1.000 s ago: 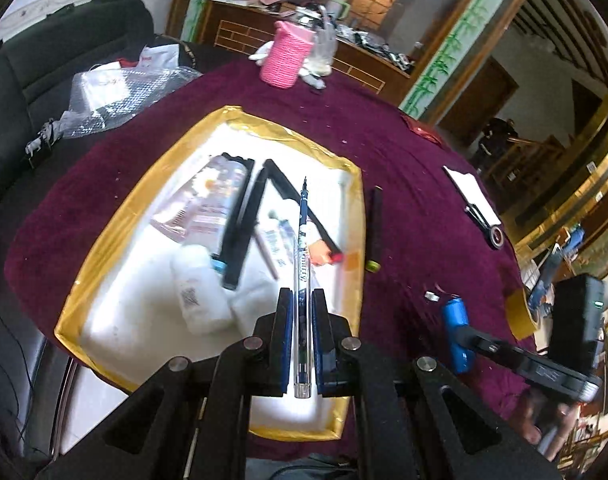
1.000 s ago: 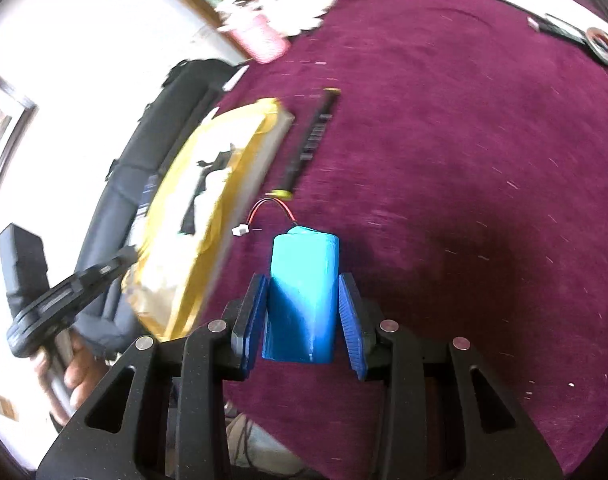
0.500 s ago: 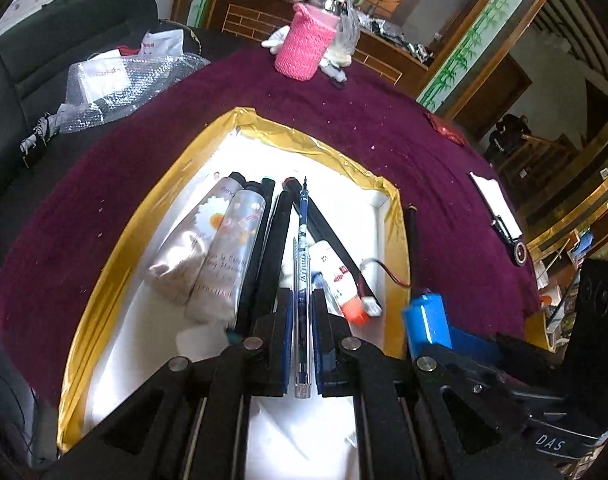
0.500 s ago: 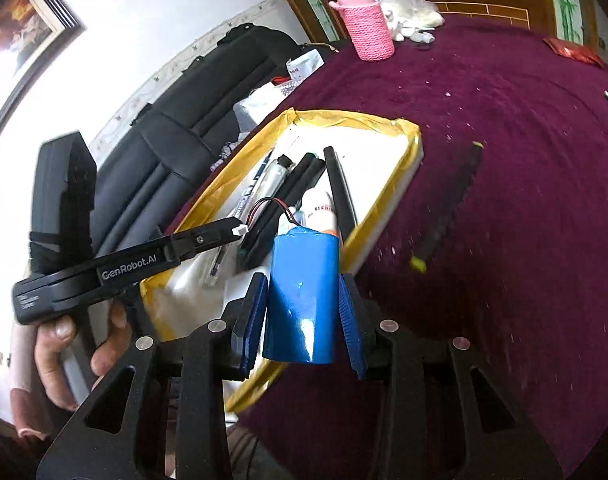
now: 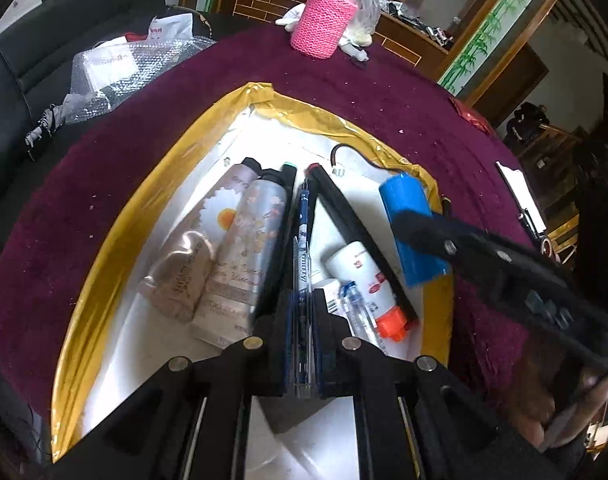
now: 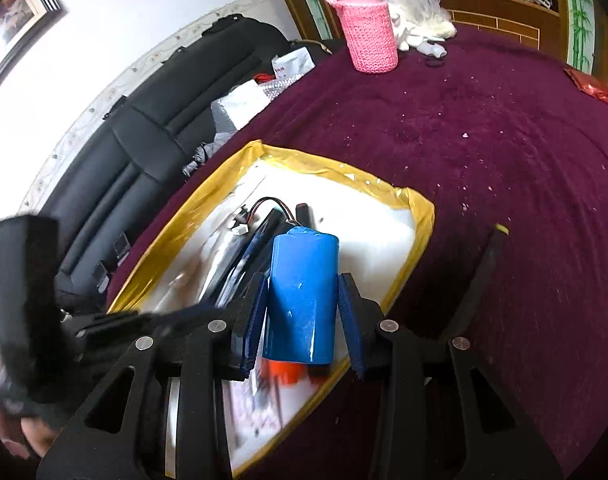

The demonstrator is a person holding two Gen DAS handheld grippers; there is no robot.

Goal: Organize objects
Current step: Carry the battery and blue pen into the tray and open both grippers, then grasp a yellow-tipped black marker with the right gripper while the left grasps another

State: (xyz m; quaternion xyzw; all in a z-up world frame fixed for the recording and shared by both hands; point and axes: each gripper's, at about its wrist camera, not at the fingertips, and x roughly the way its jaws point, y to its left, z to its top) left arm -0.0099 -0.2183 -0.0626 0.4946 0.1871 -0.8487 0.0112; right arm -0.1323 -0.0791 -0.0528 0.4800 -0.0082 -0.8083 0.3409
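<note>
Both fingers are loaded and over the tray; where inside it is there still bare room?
Bare white floor lies at the tray's far end, beyond the tubes and black sticks, and along the right wall under the blue battery pack. The middle is crowded.

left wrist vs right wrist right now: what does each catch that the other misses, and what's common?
Left wrist only: the left gripper shut on a blue pen, plus two flowery tubes lying in the tray.
Right wrist only: a black stick with a yellow tip on the cloth outside the tray, and a picture frame on the wall.
Both: the gold-rimmed tray, the blue battery pack in the right gripper, and the pink knitted cup.
</note>
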